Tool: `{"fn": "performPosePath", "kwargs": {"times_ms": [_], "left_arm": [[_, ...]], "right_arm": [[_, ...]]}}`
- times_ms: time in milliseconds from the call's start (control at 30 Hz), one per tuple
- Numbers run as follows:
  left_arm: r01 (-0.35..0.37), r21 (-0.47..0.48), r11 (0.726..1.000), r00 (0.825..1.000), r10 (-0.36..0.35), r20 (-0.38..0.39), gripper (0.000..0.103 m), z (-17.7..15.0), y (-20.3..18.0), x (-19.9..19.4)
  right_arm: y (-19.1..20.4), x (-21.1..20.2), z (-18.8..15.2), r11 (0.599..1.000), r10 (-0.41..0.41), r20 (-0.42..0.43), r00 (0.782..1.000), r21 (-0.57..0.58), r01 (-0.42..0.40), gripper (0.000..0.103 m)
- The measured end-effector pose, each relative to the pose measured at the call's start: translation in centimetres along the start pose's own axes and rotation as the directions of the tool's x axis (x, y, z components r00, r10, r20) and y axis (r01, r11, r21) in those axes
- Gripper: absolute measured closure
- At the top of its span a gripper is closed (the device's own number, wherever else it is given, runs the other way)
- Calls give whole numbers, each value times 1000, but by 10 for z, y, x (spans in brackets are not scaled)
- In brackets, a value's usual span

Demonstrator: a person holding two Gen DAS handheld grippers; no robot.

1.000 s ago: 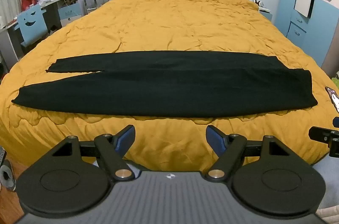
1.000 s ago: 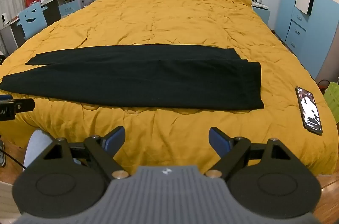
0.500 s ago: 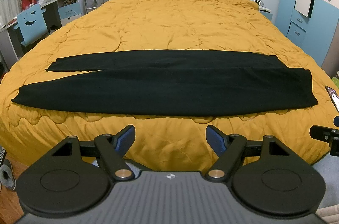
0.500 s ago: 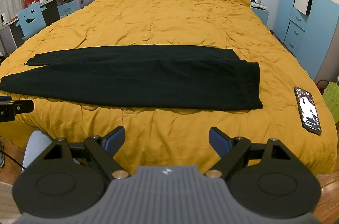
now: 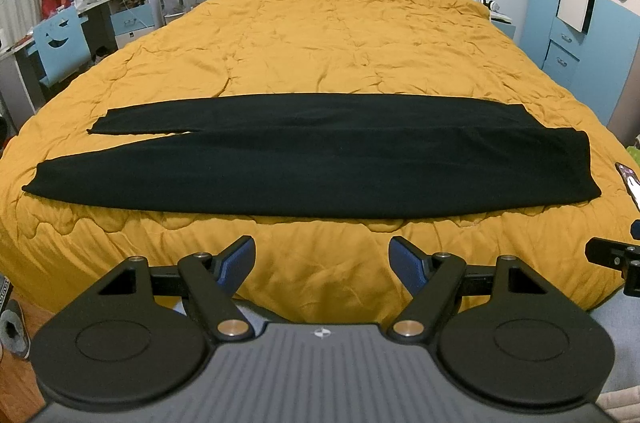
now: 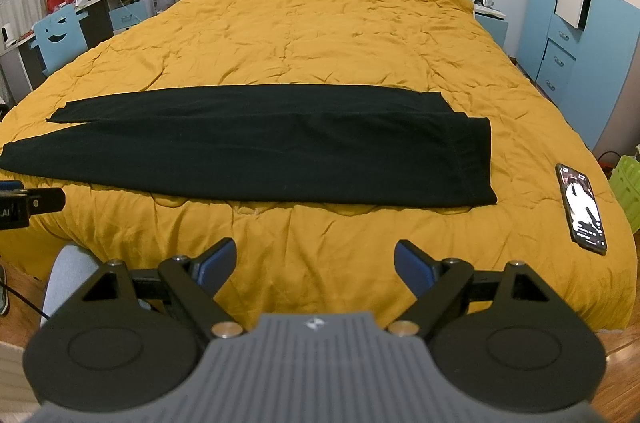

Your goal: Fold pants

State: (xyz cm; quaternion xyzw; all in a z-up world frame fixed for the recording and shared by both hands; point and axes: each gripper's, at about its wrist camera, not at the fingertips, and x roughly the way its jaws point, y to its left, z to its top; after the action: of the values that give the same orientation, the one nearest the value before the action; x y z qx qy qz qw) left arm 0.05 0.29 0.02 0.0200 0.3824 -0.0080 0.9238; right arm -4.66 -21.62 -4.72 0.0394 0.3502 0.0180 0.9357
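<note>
Ahead of both tools: black pants (image 5: 304,163) flat on yellow quilt (image 5: 340,35), long axis crosswise, waistband nearer right tool (image 6: 315,259), cuffs nearer left tool (image 5: 322,257). Both spread wide, pinching nothing.

Open quilt (image 5: 320,35) stretches bare from the black pants (image 5: 304,163) back to the headboard, and a bare strip runs along the near edge in front of them. A phone (image 6: 582,209) lies on the quilt right of the waistband, apart from it. A blue chair (image 5: 60,49) and cluttered desk stand off the bed's left side.
</note>
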Motion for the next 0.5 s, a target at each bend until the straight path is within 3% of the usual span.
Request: {"fn": "performPosePath", "kwargs": {"times_ms": [500], "left_arm": [[-1,-3,1000,1000,1,2,14,-1,1,0]], "right_arm": [[0,0,0,1000,0,1,1000,-1,0,21]]}}
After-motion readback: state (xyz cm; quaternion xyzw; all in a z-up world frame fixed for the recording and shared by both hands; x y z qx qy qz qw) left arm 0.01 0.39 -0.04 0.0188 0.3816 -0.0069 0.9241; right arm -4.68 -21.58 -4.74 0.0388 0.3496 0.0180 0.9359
